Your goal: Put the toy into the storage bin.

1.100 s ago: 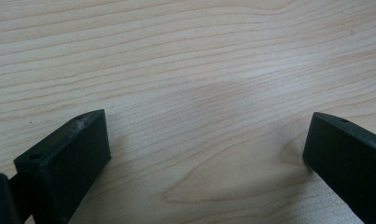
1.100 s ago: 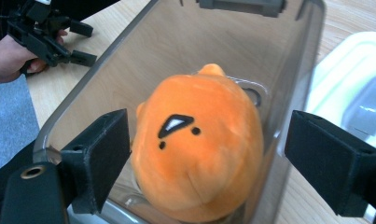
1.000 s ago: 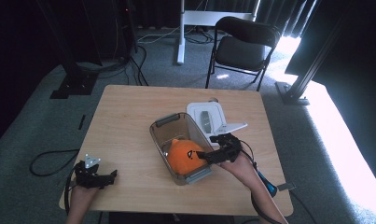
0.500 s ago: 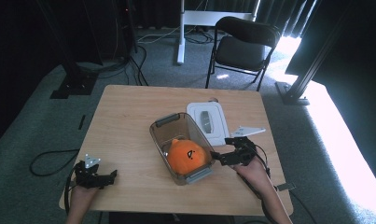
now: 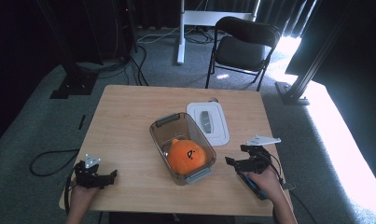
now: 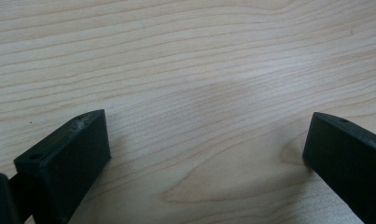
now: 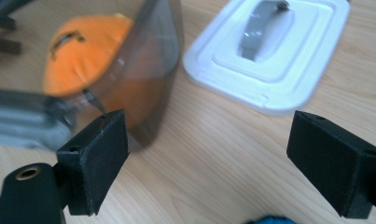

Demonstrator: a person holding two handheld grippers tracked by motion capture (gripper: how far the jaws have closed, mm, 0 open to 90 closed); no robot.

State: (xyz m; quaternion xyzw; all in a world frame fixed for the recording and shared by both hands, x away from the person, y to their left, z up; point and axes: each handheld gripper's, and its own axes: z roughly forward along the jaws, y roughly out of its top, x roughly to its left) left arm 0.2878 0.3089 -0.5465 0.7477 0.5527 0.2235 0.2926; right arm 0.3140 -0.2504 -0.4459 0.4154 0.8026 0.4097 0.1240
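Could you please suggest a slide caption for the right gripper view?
Open right tongs over the table, facing a clear bin holding an orange plush toy, white lid lying beside it.

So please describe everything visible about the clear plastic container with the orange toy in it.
The clear, smoky-tinted rectangular plastic container stands upright and open near the middle of the light wooden table, set at a slant. It has rounded corners and a grey clip handle at each short end. A round orange plush toy with a small dark mark lies inside. Its flat white lid lies beside it.
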